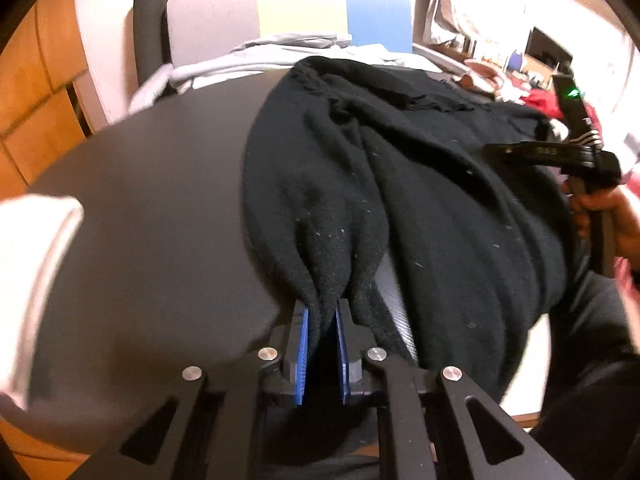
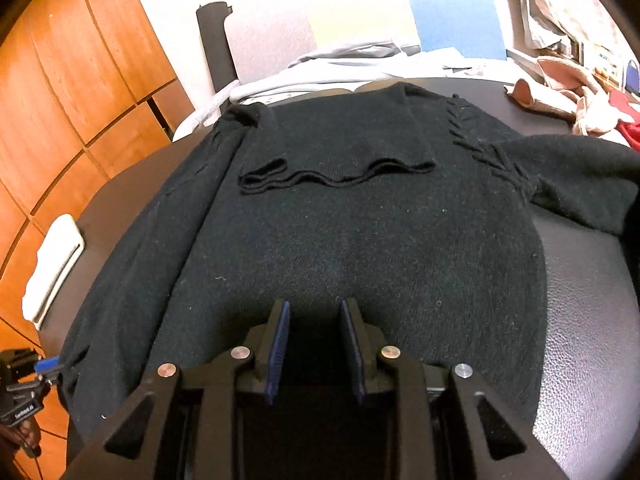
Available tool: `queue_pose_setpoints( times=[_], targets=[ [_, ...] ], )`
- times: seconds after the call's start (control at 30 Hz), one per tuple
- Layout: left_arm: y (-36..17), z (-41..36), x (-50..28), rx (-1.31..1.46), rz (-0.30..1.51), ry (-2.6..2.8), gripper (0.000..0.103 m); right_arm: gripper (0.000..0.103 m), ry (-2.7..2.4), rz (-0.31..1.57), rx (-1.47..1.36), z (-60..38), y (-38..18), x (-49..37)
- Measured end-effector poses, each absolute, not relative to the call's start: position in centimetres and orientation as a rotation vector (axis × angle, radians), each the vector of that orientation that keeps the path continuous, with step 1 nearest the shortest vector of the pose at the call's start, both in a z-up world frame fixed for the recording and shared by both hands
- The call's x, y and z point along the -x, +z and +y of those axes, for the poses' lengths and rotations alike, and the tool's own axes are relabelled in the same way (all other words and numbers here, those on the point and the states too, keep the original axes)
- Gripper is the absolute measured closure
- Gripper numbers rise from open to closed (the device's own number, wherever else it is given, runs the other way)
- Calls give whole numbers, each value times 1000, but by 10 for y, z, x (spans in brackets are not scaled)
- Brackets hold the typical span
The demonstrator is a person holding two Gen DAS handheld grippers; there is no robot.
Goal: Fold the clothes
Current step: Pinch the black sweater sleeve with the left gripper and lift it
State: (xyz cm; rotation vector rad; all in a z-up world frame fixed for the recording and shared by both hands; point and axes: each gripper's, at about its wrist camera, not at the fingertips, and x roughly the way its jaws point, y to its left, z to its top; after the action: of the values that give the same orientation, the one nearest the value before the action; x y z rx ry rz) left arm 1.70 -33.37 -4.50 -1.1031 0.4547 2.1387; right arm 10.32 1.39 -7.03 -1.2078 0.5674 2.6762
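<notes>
Right wrist view shows a black sweater (image 2: 360, 216) spread flat on a dark table (image 2: 592, 300), its long axis running away from the camera: hem nearest, shoulders at the far edge, one sleeve folded across the chest and the other trailing off to the right. The right gripper (image 2: 314, 350) hovers just over the hem's middle with its blue pads apart and nothing between them. At the lower left of this view the left gripper (image 2: 40, 372) sits at the sweater's near left corner. Left wrist view has the left gripper (image 1: 322, 346) clamped on a bunched fold of the hem, the cloth pulled into ridges that fan away toward the far table edge. A folded white cloth (image 2: 52, 264) lies at the table's left edge, well apart from the sweater.
</notes>
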Motion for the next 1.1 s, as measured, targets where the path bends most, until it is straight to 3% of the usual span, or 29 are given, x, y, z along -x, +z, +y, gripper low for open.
queue_pose_setpoints(
  times=[0.17,0.53,0.77,0.87,0.9,0.93,1.0,1.1],
  targets=[
    [4,-349,18,1006,569,2245,90,76,2681,576,1209,16,-70,-103],
    [44,-377,153,1094,833,2419,90,76,2684,599,1205,18,-71,-102],
    [-25,-387,199,1383,1182,2258,82,76,2690,605,1222,23,-72,-100],
    [-28,-405,204,1459,962,2261,80,76,2692,606,1228,25,-72,-99],
    [-23,-416,200,1456,885,2293,69,76,2693,606,1230,26,-72,-99],
    [-18,-428,196,1451,808,2322,49,76,2694,608,1230,26,-72,-99],
    [-8,-451,188,1439,651,2377,30,76,2697,613,1229,27,-73,-99],
    [6,-485,175,1413,414,2444,28,76,2696,617,1220,26,-74,-99]
  ],
)
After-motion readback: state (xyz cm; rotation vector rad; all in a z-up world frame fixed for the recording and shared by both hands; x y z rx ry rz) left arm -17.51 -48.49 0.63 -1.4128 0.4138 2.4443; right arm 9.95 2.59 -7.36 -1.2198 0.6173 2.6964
